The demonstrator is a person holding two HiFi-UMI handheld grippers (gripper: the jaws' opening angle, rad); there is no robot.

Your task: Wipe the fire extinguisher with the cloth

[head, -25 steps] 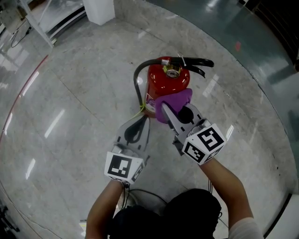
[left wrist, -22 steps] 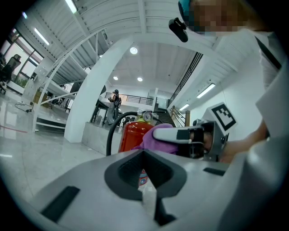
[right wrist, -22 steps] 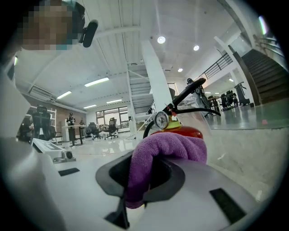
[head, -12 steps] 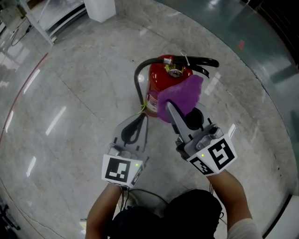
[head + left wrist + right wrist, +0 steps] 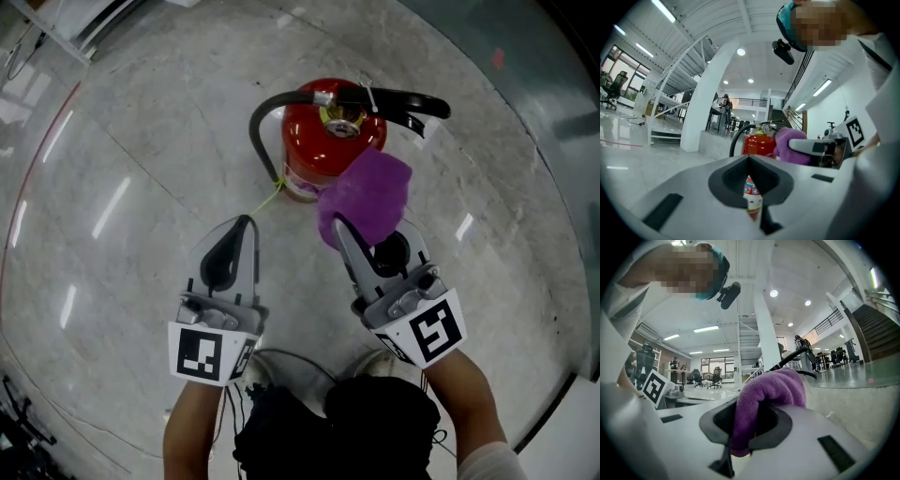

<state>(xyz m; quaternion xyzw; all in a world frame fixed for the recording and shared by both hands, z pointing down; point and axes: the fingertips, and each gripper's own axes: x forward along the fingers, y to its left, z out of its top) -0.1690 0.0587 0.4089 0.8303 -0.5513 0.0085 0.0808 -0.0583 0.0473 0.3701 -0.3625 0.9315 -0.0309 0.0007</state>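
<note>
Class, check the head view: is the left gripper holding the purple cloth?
No: the purple cloth is clamped in the right gripper, while the left gripper is shut on nothing.

The fire extinguisher (image 5: pixel 314 142) is red, its hose (image 5: pixel 254 125) black. The cloth (image 5: pixel 367 195) in the grey right claw (image 5: pixel 339 228) is purple. The floor (image 5: pixel 141 141) is pale grey marble.

Light: bright, even indoor light from ceiling strip lights (image 5: pixel 663 10) and round lamps (image 5: pixel 774 293).
Glare: white streaks lie across the polished floor (image 5: pixel 112 214); small highlights sit on the fire extinguisher (image 5: pixel 323 141).
Shadows: faint and soft-edged.
Colour: saturated; the cloth (image 5: pixel 367 195) reads vivid purple.
Distortion: strong fisheye bend in all three views; black corners in both gripper views.
Focus: head view crisp; gripper views soften toward the rim.
</note>
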